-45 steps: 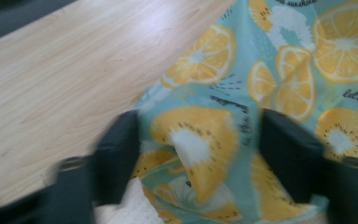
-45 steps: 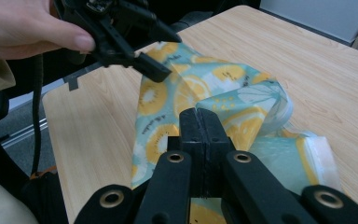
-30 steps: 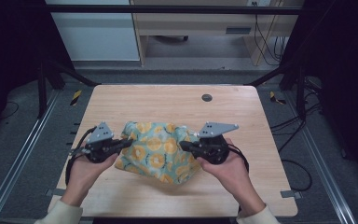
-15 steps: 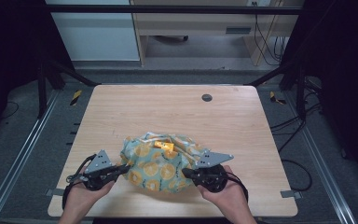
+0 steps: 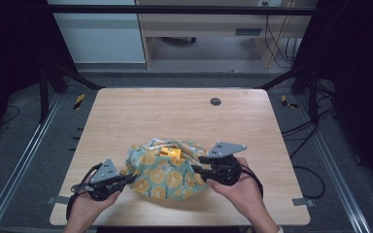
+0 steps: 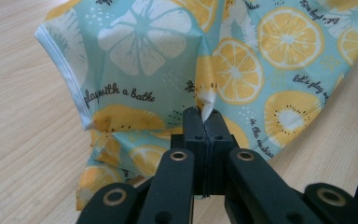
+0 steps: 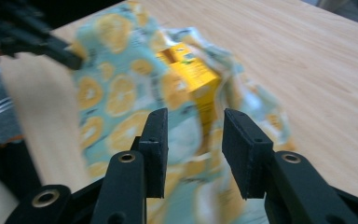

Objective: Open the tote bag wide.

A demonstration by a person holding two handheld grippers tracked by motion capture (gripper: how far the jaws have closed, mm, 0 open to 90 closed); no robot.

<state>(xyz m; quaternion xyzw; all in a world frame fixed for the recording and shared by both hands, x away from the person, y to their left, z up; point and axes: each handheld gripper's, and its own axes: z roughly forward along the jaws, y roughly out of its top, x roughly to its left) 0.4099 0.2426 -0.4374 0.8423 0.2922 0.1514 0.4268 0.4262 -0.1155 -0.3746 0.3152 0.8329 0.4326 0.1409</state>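
A teal cloth (image 5: pixel 162 170) printed with lemon slices lies bunched on the near half of the wooden table (image 5: pixel 175 114). It is loosely wrapped around a yellow box (image 5: pixel 171 153) whose top shows. My left gripper (image 5: pixel 127 179) is at the cloth's left edge, and the left gripper view shows it (image 6: pixel 204 116) shut on a fold of the cloth (image 6: pixel 242 60). My right gripper (image 5: pixel 198 165) sits at the cloth's right side. In the right gripper view it (image 7: pixel 193 128) is open, its jaws apart just in front of the box (image 7: pixel 193 77) and the cloth (image 7: pixel 107 98).
A small black round fitting (image 5: pixel 215 101) is set in the table near its far edge. Black frame rails and cables run along both sides of the table. A cabinet and a bench stand on the floor beyond it.
Both hands and the cloth bundle have moved toward the table's near edge. The right gripper has since shifted back up to the cloth's right side and stands open.
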